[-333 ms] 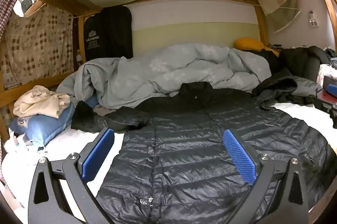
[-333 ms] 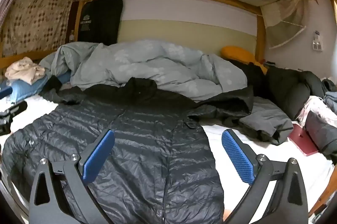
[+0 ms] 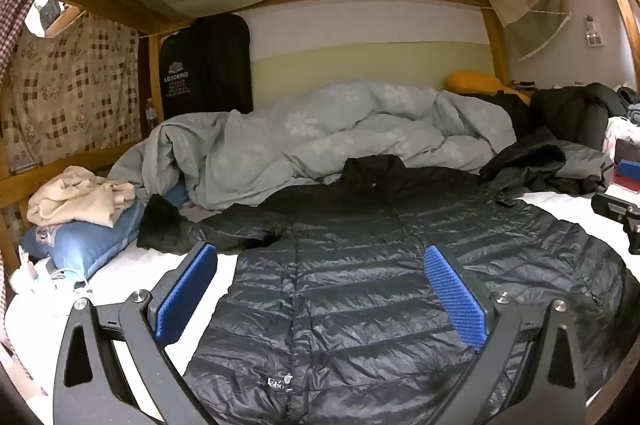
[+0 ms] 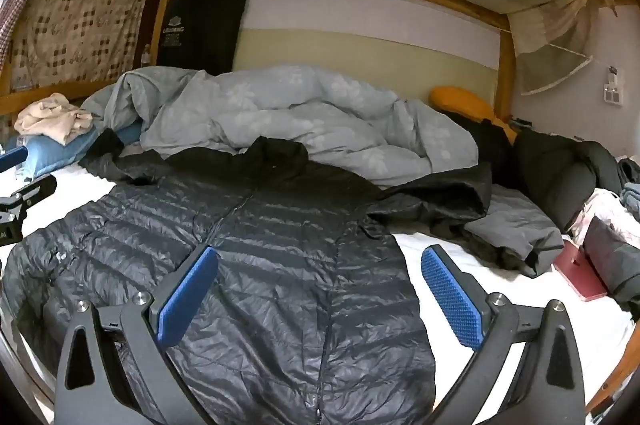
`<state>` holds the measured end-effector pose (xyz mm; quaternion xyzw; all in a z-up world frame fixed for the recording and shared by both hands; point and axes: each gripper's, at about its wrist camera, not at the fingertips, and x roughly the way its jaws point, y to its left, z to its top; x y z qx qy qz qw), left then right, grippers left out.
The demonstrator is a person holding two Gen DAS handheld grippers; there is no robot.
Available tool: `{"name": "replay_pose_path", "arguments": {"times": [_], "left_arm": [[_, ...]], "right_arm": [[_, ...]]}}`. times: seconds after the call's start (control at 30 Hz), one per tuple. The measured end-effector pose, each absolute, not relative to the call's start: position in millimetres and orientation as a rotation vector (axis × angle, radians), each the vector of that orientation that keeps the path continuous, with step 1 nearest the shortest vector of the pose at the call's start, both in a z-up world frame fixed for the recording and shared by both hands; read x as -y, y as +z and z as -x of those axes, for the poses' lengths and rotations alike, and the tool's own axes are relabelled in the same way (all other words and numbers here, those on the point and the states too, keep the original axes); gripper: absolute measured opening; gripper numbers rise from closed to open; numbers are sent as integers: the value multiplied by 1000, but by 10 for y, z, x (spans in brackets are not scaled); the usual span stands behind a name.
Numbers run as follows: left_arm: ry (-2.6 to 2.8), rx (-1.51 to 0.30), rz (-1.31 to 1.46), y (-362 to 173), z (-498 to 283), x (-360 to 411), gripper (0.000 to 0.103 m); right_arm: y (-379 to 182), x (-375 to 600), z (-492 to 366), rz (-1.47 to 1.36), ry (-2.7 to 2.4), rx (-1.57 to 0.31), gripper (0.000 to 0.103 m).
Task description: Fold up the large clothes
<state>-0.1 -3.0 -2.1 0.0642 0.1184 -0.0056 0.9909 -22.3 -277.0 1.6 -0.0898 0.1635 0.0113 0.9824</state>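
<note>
A long dark quilted down coat (image 3: 360,285) lies flat, front up and zipped, on the white bed sheet (image 3: 132,265), collar toward the far wall. In the right wrist view the same coat (image 4: 280,265) fills the near left. My left gripper (image 3: 320,289) hovers open above the coat's lower left part, blue pads wide apart and empty. My right gripper (image 4: 320,289) is open too, above the coat's lower right edge, nothing between its pads. Its left sleeve (image 3: 208,229) is bunched at the left; the right sleeve (image 4: 432,201) lies across toward other clothes.
A crumpled grey-blue duvet (image 3: 320,145) is heaped behind the coat. A blue pillow (image 3: 80,245) with a cream garment (image 3: 80,197) sits at the left. More dark jackets (image 4: 552,169) and a red box (image 4: 580,273) crowd the right. Wooden bunk posts (image 4: 504,65) frame the bed.
</note>
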Motion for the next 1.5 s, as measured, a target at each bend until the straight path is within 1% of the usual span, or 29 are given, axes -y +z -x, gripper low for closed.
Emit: {"name": "replay_pose_path", "arguments": {"times": [0.5,1.5], "left_arm": [[7,-231,-187,-81,-16,119,103],[40,-187,-199,-83,25,110,103]], "right_arm": [[13,2814,197,158,11,-342,102],[26,2872,178,170,-15,-336,102]]}}
